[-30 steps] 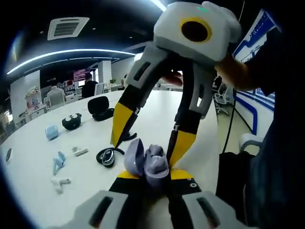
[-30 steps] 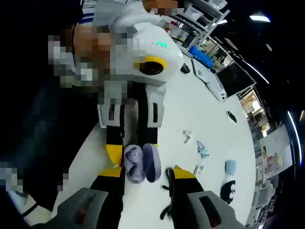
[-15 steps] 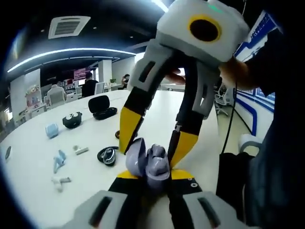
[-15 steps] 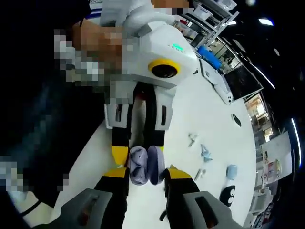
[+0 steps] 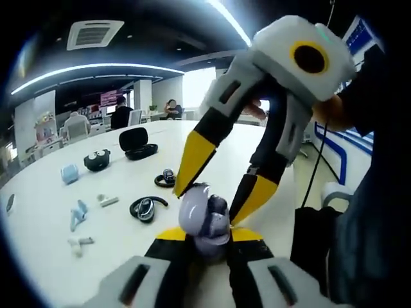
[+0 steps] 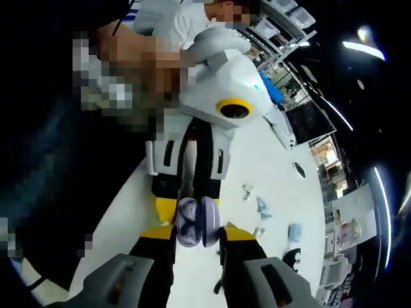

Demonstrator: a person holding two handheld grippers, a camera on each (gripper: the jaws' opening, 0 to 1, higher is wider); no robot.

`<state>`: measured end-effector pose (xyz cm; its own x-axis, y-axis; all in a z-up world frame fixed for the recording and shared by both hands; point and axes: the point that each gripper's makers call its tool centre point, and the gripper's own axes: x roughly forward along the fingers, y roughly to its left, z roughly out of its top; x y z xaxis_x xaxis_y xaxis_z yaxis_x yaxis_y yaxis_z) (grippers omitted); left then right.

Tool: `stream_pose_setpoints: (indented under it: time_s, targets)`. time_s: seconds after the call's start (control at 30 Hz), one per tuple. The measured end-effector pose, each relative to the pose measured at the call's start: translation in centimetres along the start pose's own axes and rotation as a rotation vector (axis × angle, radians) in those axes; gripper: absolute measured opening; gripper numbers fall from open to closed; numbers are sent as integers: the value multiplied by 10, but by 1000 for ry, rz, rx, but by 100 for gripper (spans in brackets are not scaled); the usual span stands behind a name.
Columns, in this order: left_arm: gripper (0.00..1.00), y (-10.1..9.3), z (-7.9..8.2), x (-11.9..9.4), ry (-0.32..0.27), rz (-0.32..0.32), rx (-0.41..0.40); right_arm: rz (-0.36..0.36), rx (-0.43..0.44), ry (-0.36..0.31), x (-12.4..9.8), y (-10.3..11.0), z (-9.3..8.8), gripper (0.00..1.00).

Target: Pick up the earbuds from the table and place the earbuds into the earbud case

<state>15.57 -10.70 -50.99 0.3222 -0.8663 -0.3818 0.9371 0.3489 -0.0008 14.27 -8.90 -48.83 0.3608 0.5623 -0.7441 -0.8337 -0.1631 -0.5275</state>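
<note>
A lavender earbud case [image 5: 204, 221] is held above the table edge, with my left gripper [image 5: 209, 235] shut on its base. In the right gripper view the case [image 6: 191, 221] stands open, its two halves side by side. My right gripper [image 5: 221, 183] comes in from the upper right, and its yellow fingertips [image 5: 192, 159] straddle the top of the case. It is open, with gaps between the case and its tips. Light blue earbuds [image 5: 78, 215] and white earbuds [image 5: 108, 201] lie on the white table [image 5: 38, 212] to the left.
Further along the table lie two black ear-hook earbuds [image 5: 144, 208], an open black case [image 5: 136, 142], a black case with eyes [image 5: 96, 160] and a light blue case [image 5: 69, 173]. The person's dark sleeve and body fill the right side. People sit at far desks.
The right gripper has swung up and to the right in the left gripper view. Its jaws have narrowed a little around the case. The left gripper's hold is unchanged.
</note>
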Motion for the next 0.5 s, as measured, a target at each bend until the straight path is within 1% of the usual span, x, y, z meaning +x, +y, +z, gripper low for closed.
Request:
stream_pose_setpoints:
  time_s: [0.2, 0.5]
  targets:
    - [23, 1, 0, 0, 3, 7, -5, -67, -22, -14, -5, 1, 1, 23]
    - [23, 1, 1, 0, 9, 13, -6, -130, 2, -43, -8, 1, 0, 22]
